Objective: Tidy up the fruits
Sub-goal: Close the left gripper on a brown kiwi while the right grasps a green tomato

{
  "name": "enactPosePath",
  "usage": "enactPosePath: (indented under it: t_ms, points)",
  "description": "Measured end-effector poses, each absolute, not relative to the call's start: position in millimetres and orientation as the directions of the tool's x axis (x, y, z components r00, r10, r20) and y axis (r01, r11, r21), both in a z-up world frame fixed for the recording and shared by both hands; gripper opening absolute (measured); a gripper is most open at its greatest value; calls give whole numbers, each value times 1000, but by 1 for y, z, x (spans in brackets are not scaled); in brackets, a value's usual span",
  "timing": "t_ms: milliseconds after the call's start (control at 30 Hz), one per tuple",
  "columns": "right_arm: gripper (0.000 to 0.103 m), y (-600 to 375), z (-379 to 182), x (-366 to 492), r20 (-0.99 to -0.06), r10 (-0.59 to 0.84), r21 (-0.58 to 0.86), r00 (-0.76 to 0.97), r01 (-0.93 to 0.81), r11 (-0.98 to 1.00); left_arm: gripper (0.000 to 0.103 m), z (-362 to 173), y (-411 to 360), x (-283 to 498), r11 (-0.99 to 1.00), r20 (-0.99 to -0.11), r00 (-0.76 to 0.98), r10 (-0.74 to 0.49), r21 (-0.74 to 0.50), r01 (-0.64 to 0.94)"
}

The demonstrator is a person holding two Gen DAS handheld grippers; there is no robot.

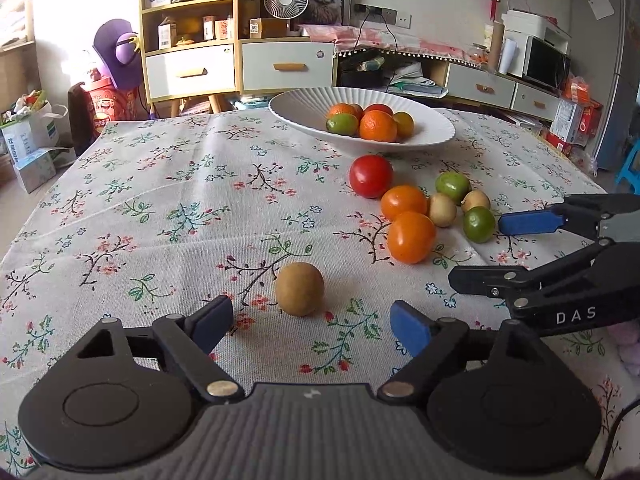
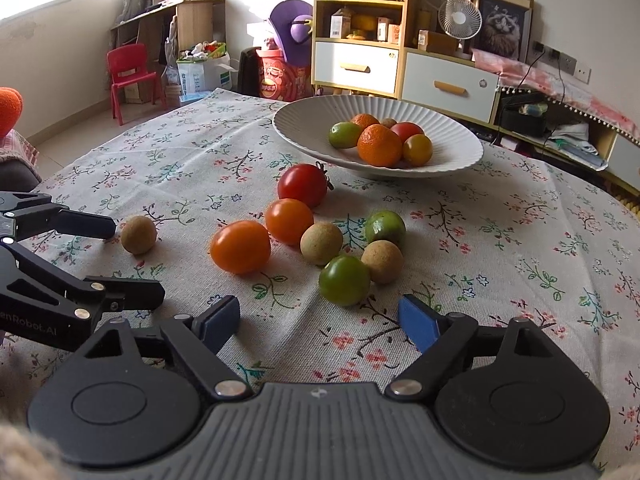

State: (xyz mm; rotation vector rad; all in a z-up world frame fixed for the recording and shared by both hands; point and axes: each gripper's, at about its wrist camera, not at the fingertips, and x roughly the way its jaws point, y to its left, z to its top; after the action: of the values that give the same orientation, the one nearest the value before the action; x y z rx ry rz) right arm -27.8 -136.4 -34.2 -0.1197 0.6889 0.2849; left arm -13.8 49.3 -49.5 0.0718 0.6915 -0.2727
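The left gripper (image 1: 312, 322) is spread wide, a lone brown fruit (image 1: 299, 289) sitting just ahead of it. To its right the right gripper (image 2: 320, 320) gapes empty near a green fruit (image 2: 344, 280). Eight fruits are left on the tablecloth (image 1: 160, 208); the far white bowl (image 1: 304, 106) holds several. Nothing blocks either reach.

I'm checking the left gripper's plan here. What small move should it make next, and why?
Probably ease the left gripper forward so its open jaws flank the lone brown fruit, then close. That fruit sits apart from the cluster, straight ahead between the fingers, and is not yet in the white bowl.
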Motion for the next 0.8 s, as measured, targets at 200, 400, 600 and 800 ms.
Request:
enactPosePath:
  t_ms: [200, 400, 600, 800]
  points:
    - [59, -135, -32, -26, -641, 237, -6, 730, -313, 950, 63, -47, 53, -12, 966, -637, 737, -224, -47, 253]
    - [46, -137, -30, -23, -638, 225, -2, 737, -294, 956, 41, -44, 54, -10, 965, -635, 735, -238, -67, 254]
    - [34, -140, -29, -19, -636, 219, 16, 740, -271, 962, 23, -42, 54, -9, 965, -636, 732, -244, -82, 250]
    - [24, -143, -27, -17, -634, 220, 34, 741, -258, 966, 16, -40, 56, -6, 968, -642, 729, -237, -92, 234]
